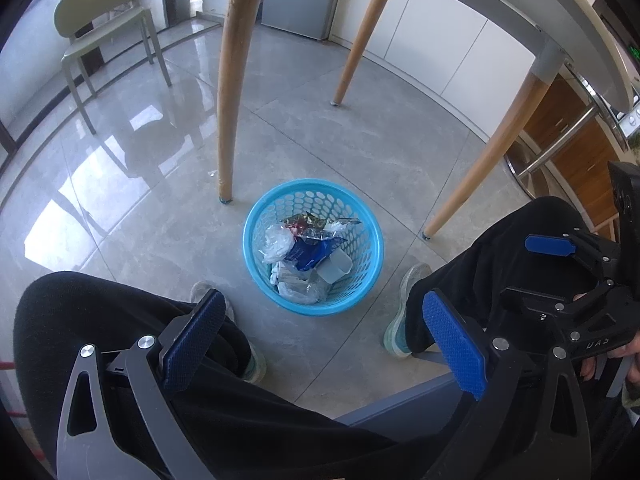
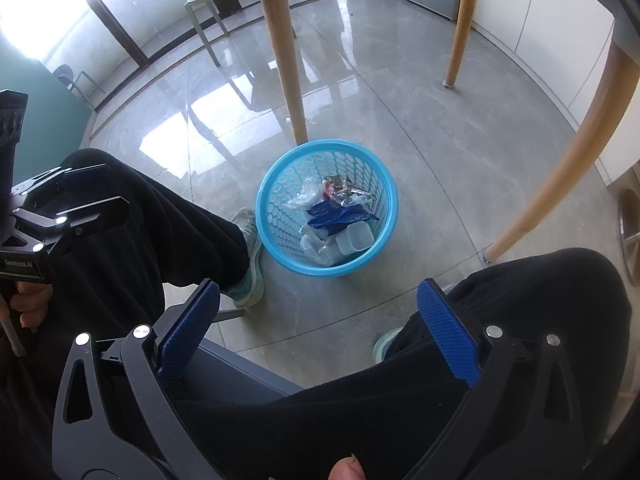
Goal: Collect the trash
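Note:
A round blue plastic basket stands on the floor between my feet; it also shows in the right wrist view. It holds several pieces of trash: clear plastic wrap, a blue packet, a shiny foil wrapper and a pale plastic cup. My left gripper is open and empty, held above my lap short of the basket. My right gripper is open and empty too, at about the same height; it also shows at the right of the left wrist view.
Wooden table legs stand just behind the basket under a white tabletop. A pale green chair is at the far left. White cabinets line the back wall. My knees in black trousers flank the basket.

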`<state>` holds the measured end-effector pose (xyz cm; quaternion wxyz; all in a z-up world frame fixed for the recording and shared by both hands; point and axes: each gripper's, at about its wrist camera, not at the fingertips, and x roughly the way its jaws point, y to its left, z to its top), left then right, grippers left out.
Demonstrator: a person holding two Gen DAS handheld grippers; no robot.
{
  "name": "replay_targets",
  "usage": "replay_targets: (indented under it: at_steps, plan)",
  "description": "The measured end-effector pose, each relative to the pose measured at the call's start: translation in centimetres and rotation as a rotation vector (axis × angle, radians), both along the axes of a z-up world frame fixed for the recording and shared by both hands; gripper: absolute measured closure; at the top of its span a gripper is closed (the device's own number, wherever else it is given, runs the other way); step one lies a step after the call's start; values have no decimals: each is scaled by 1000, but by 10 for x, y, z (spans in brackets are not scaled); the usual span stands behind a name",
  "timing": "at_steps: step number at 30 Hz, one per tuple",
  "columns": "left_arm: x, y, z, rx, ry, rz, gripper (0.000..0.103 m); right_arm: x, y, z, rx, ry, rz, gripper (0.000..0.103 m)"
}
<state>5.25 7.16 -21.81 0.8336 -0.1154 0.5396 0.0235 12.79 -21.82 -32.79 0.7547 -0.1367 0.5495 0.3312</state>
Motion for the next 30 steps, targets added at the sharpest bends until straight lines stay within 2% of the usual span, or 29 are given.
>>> replay_targets:
  at_steps: [30]
  plan:
    - [1,4,-1,-6,20,0,6,1,-3,2,25,19,-12,9]
